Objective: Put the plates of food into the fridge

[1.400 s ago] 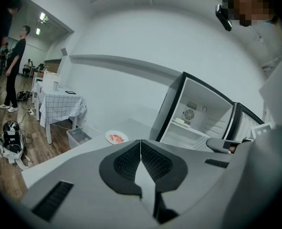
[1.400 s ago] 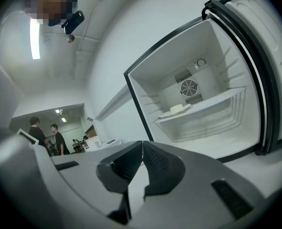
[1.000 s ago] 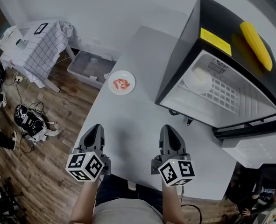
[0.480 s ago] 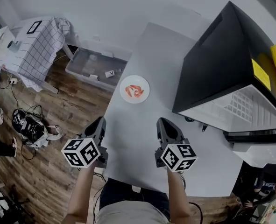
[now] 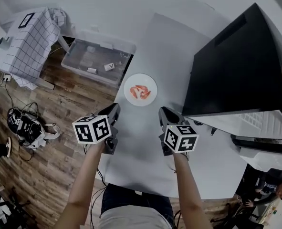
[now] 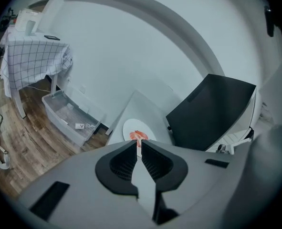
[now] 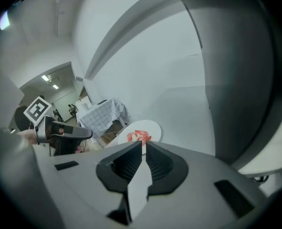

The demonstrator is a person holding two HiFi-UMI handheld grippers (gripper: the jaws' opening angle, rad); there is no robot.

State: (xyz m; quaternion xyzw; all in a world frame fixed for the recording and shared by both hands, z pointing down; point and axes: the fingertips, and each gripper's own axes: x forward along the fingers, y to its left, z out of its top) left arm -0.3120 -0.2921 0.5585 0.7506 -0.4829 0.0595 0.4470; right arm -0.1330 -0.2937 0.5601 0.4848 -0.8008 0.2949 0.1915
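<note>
Left tongs (image 5: 115,109) and right tongs (image 5: 163,111): both drawn together to a thin slit, nothing gripped. Plate (image 5: 141,89) with red food lies on the worktop (image 5: 145,151) just ahead of the tips, between the two, not touched. Fridge (image 5: 236,66) stands right of the right tongs.

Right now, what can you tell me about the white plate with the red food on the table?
The plate is round, white and shallow, smooth like ceramic or plastic. It lies flat on the pale table, near its edge, left of the black fridge in the head view. A small heap of red-orange food sits at its middle; I cannot tell what it is. Neither the left hand-held gripper nor the right hand-held gripper touches it.
</note>
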